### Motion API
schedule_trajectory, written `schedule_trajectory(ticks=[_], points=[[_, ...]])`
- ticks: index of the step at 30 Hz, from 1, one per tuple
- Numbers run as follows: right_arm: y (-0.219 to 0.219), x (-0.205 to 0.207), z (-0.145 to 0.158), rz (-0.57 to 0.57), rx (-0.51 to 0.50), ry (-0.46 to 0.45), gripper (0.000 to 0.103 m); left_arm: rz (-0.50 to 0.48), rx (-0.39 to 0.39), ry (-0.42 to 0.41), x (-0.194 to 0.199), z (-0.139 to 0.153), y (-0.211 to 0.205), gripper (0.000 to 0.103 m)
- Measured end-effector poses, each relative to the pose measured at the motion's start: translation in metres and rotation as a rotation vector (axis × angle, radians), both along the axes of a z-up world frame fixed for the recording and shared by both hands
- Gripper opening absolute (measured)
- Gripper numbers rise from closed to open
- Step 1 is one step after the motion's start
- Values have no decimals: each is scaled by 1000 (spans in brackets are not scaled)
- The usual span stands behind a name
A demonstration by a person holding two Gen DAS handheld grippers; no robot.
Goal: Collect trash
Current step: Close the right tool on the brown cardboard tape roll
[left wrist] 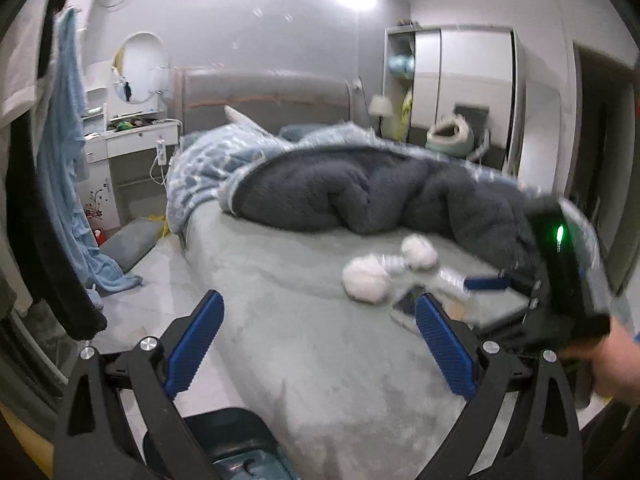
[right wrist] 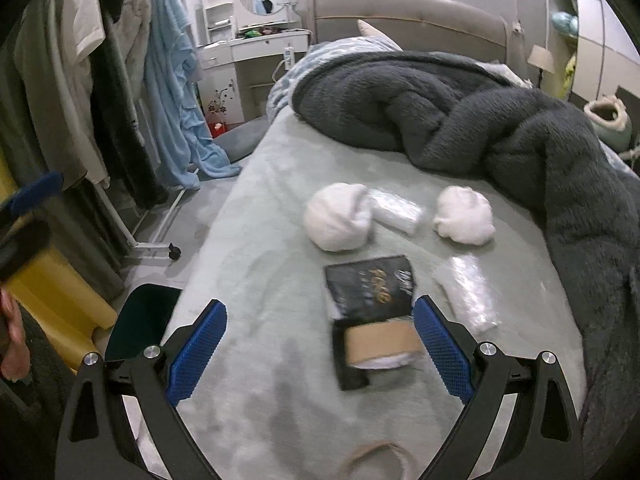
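Trash lies on the pale green bedsheet: two white crumpled tissue balls, two clear plastic wrappers, a black packet with gold lettering and a black box with a tan insert. My right gripper hovers open over the box, which lies between its blue pads. In the left wrist view my left gripper is open above the bed's near edge, short of the tissue balls. A dark teal bin stands on the floor by the bed, also under my left gripper.
A thick grey blanket is heaped across the far and right side of the bed. A clothes rack with hanging garments and a blue robe stands left. A white dressing table and wardrobe are behind. A tape ring lies near.
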State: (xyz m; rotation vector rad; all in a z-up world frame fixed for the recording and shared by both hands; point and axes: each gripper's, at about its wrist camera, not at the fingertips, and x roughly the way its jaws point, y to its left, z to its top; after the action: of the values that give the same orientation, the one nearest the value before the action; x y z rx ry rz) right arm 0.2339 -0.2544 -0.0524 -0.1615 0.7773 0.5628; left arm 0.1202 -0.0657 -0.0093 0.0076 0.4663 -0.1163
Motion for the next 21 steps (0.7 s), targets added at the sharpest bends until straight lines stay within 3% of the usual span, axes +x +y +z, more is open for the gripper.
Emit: schedule_trajectory(ticks=[2,6,10,17,21], points=[[-9,4,-1,-9,17,11,95,-3,12,13,4,-4,-8,98],[-27,13,-3,-30,56,38,95,-76,-61,54,7,-11,-13,98],[-41,19,-9,-37,91,71,95,-122,-77,83,9,-17,-24,98],[-47,27,-23,-9,131,127,95,-154,-43,112,12,-27,-51,98],[-50,33,-34,5,156,168,85,-202,-16,141,15,-33,-64,98]])
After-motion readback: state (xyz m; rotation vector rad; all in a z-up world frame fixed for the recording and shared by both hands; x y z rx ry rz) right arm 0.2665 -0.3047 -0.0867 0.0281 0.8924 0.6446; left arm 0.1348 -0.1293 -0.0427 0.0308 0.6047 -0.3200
